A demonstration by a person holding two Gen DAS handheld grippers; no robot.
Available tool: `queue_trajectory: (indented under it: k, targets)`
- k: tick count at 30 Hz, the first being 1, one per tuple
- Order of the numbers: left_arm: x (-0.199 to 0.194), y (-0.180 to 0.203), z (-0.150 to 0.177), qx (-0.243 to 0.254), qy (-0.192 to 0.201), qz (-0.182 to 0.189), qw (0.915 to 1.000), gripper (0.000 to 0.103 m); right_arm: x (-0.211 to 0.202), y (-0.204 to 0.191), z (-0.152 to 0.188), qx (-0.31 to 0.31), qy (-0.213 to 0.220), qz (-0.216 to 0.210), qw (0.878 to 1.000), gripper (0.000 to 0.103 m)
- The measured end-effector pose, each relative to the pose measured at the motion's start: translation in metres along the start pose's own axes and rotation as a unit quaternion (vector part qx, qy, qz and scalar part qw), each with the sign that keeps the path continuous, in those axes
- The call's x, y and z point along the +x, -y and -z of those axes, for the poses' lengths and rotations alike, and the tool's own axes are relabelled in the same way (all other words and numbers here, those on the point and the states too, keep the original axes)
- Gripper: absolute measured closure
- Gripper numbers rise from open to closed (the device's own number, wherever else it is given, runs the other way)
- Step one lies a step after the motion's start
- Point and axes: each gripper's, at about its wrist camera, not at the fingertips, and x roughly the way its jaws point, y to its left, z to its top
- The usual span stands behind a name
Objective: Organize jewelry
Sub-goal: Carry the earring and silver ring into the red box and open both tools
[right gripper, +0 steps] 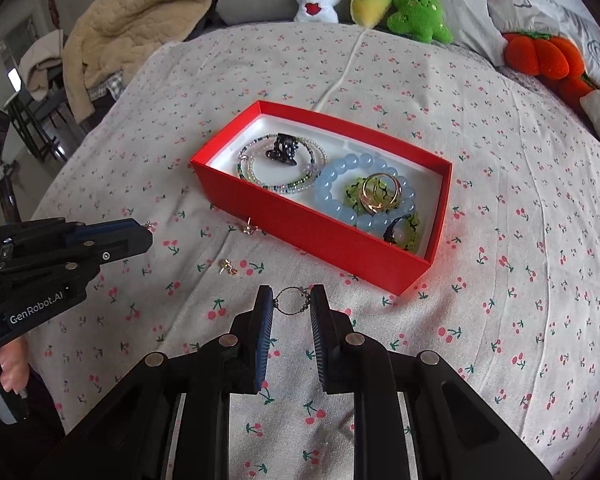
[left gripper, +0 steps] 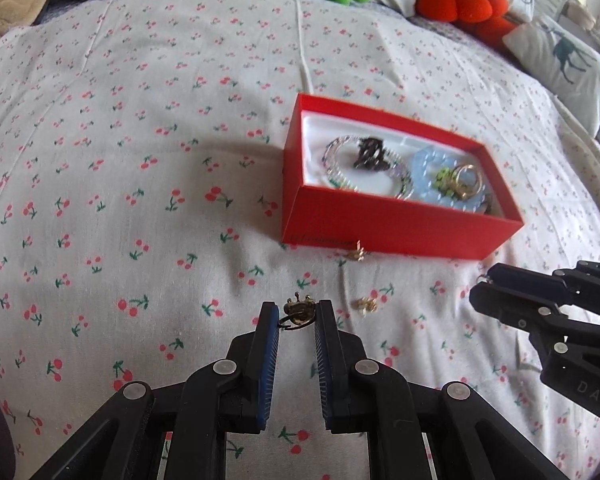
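The left tool (left gripper: 298,314) is clamped on a small gold ring (left gripper: 298,313) with a crown-like top, pinched between its blue-padded fingertips (left gripper: 271,316) low over the bed sheet (left gripper: 120,140). The right tool (right gripper: 290,300) grips a thin wire hoop (right gripper: 292,300) the same way, its tips touching both sides. Two loose gold earrings lie on the sheet — one (right gripper: 228,267) at ten o'clock from the right tool, another (right gripper: 249,227) touching the near wall of the red box (right gripper: 300,224). Inside the box sit a beaded necklace (right gripper: 280,168), a blue bead bracelet (right gripper: 340,184) and gold rings (right gripper: 380,194). Plush toys (right gripper: 416,10) line the bed's far edge at twelve o'clock.
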Motion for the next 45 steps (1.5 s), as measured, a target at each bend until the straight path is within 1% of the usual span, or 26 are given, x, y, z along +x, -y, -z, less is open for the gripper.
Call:
queue_trajectory:
  k: [7, 12, 21, 24, 30, 36, 37, 38, 39, 41, 45]
  targets:
    - [-0.012, 0.01, -0.014, -0.005, 0.014, 0.016, 0.9998, 0.09, -0.017, 0.006, -0.01, 0.024, 0.017, -0.006, 1.0, 0.083]
    - [-0.012, 0.02, -0.028, 0.001, 0.021, 0.023, 0.9995, 0.09, -0.026, 0.013, -0.015, 0.045, 0.022, -0.008, 0.999, 0.083]
    - [0.016, 0.039, -0.054, 0.008, 0.02, 0.037, 0.9991, 0.09, -0.03, 0.032, -0.021, 0.091, 0.025, -0.011, 0.995, 0.083]
    - [0.026, 0.043, -0.059, 0.008, 0.013, 0.034, 0.9993, 0.09, -0.031, 0.038, -0.023, 0.105, 0.025, -0.013, 0.994, 0.083]
    - [0.047, 0.045, -0.066, 0.008, 0.001, 0.024, 0.9997, 0.09, -0.032, 0.048, -0.03, 0.114, 0.029, -0.011, 0.993, 0.083]
    - [0.053, 0.044, -0.068, 0.001, 0.006, 0.023, 0.9997, 0.089, -0.028, 0.057, -0.035, 0.125, 0.026, -0.01, 0.992, 0.083]
    - [0.052, 0.044, -0.068, -0.001, 0.007, 0.025, 0.9997, 0.088, -0.027, 0.058, -0.036, 0.125, 0.024, -0.01, 0.992, 0.083]
    - [0.051, 0.045, -0.068, -0.002, 0.009, 0.026, 0.9996, 0.085, -0.026, 0.058, -0.037, 0.125, 0.024, -0.01, 0.992, 0.083]
    - [0.049, 0.045, -0.068, -0.001, 0.011, 0.028, 0.9995, 0.079, -0.026, 0.059, -0.038, 0.125, 0.023, -0.009, 0.992, 0.083]
    - [0.044, 0.047, -0.066, 0.005, 0.018, 0.029, 0.9994, 0.071, -0.024, 0.059, -0.04, 0.125, 0.023, -0.009, 0.992, 0.083]
    - [0.033, 0.047, -0.063, 0.009, 0.022, 0.028, 0.9993, 0.068, -0.021, 0.061, -0.046, 0.126, 0.026, -0.009, 0.992, 0.083]
